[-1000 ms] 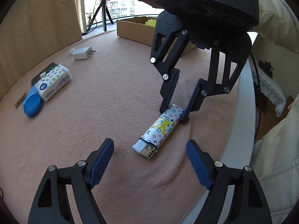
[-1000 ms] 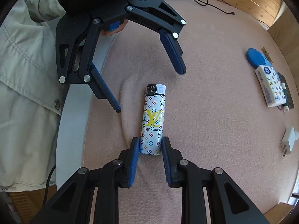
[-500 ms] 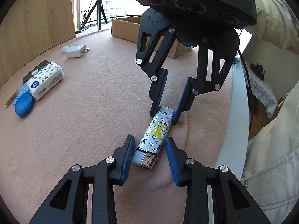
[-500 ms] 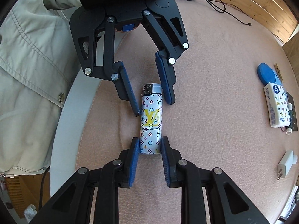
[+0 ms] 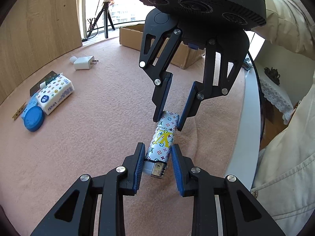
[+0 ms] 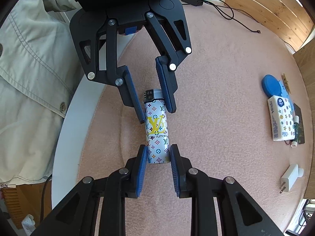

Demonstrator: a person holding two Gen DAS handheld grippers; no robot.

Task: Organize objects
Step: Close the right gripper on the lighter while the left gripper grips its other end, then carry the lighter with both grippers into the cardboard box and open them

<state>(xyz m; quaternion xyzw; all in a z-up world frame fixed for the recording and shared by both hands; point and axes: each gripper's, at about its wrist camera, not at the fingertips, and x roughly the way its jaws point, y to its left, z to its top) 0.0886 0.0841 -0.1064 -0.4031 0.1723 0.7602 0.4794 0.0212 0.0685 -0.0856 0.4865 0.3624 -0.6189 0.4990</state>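
Note:
A white lighter [image 5: 161, 139] with a coloured monogram print lies on the pink tablecloth near the table's edge; it also shows in the right wrist view [image 6: 156, 129]. My left gripper [image 5: 157, 153] is shut on its metal-capped end. My right gripper [image 6: 158, 155] is shut on its bottom end. The two grippers face each other along the lighter. In the left wrist view the right gripper [image 5: 169, 120] reaches in from the far side, and in the right wrist view the left gripper [image 6: 155, 108] does the same.
A tissue pack [image 5: 56, 96], a blue round lid [image 5: 33, 119] and a white charger plug [image 5: 83, 63] lie at the left. A cardboard box [image 5: 137, 37] stands at the back. The white table rim [image 5: 250, 118] runs close on the right, next to the person's jacket.
My left gripper came forward around the lighter's metal-capped end and closed from wide open onto it. My right gripper kept its hold on the other end.

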